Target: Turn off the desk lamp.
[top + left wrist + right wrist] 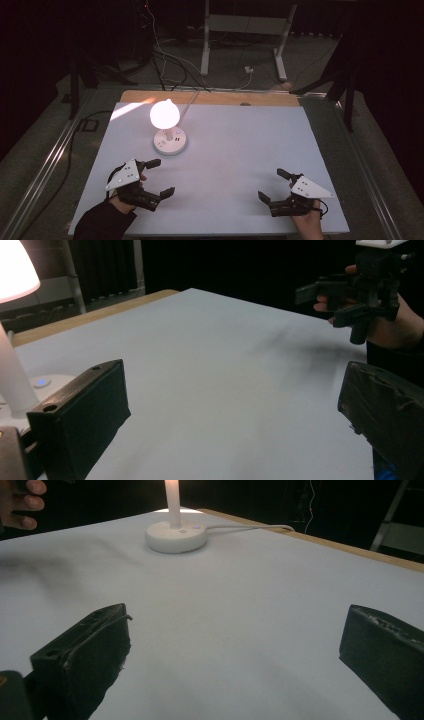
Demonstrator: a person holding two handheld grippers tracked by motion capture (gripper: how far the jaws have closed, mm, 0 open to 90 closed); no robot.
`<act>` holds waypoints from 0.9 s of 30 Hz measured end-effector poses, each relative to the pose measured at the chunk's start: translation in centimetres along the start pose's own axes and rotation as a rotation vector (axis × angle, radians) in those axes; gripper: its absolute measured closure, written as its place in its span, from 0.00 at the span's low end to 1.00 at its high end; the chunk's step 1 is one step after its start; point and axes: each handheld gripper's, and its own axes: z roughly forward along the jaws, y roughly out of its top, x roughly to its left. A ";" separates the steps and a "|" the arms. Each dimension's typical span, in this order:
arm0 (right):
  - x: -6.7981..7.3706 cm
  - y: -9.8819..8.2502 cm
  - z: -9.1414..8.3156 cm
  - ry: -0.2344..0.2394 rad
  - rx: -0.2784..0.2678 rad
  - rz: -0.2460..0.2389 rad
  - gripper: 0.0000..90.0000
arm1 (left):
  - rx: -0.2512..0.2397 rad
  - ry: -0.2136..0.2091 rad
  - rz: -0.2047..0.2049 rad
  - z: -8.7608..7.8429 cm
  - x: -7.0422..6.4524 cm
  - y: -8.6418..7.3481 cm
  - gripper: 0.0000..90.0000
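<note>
The lit white lamp (167, 127) stands on the table (240, 150) toward its far left, well apart from the left gripper (161, 176) and right gripper (272, 184), both resting low, jaws spread apart, holding nothing.

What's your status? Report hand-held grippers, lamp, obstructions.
Left hand-held gripper open, near lamp. Right hand-held gripper open, holding nothing. Lamp lit, upright, untouched. White table bare between them.
</note>
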 end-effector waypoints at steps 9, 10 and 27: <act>0.0 0.0 0.0 -0.001 0.001 -0.001 0.00 | 0.008 0.019 -0.008 0.9 0.7 0.5 0.01; 0.0 0.0 0.0 -0.002 0.000 0.000 0.00 | 0.009 0.022 -0.010 1.0 0.8 0.6 0.01; 0.0 0.0 0.0 -0.001 0.001 -0.002 0.00 | 0.022 0.090 -0.033 2.7 2.5 1.1 0.01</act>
